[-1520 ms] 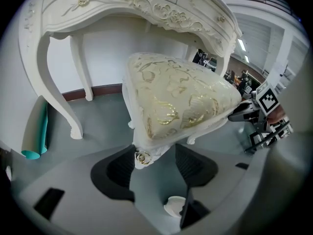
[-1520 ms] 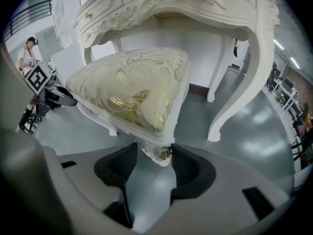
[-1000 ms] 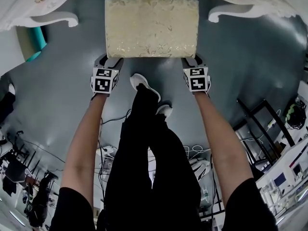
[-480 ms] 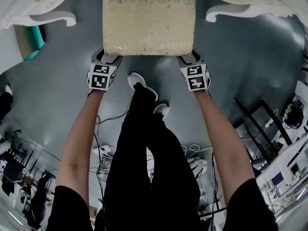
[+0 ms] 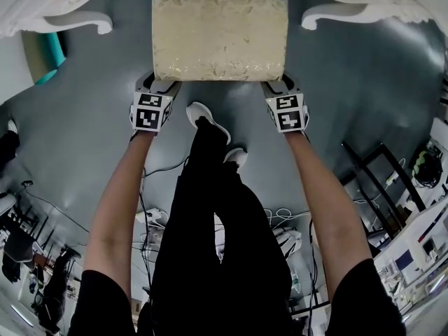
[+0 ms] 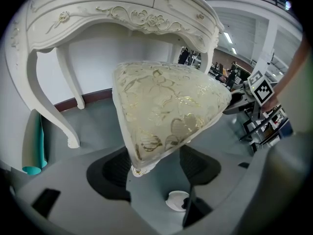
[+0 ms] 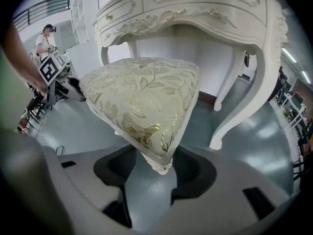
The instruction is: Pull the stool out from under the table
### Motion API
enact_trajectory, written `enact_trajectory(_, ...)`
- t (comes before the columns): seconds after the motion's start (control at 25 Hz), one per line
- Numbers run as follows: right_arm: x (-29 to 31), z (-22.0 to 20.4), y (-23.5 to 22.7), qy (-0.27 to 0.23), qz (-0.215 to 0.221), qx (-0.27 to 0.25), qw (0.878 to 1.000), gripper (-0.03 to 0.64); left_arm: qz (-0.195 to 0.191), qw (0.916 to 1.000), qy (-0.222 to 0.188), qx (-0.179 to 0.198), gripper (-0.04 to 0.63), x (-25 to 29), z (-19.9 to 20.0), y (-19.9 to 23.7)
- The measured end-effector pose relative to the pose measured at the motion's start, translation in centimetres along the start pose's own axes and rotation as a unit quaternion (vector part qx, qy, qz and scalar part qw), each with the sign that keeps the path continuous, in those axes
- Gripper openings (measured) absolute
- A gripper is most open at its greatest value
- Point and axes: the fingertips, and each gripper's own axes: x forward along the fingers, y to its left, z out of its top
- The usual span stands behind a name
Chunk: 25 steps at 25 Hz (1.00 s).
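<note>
The stool (image 5: 220, 35) has a cream cushion with a gold flower pattern and white carved legs. It stands on the grey floor, its far part under the white ornate table (image 5: 77, 21). My left gripper (image 5: 155, 89) is at the stool's near left corner and my right gripper (image 5: 280, 89) at its near right corner. In the left gripper view the corner of the stool (image 6: 166, 106) pokes between wide-open jaws of the left gripper (image 6: 154, 168). In the right gripper view the other corner of the stool (image 7: 146, 102) sits between the jaws of the right gripper (image 7: 156, 173), which are closing without visibly pressing on it.
My legs and white shoes (image 5: 205, 117) stand just behind the stool, between my arms. A teal roll (image 5: 49, 58) leans by the table's left leg. Cables (image 5: 280, 219) lie on the floor behind me, and a black rack (image 5: 378, 173) stands at the right.
Both grippers stay at the stool's front corners. Stool and grippers have only shifted a little in the head view.
</note>
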Motion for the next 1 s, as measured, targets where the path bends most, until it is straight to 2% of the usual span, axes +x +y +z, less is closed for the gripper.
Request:
enact_trajectory(0.32,-1.0,-1.9,1.0,0.01,0.009,0.001,1.0,0.245,0.0,0.9999,0.011,-0.008,0.324,-0.9,-2.3,-1.8)
enact_trajectory(1.0,-4.3,-8.9,4.2,0.032,0.014,0.003,0.999,0.244,0.002,0.9993,0.033,-0.019,0.324,-3.5,-9.0,-7.0)
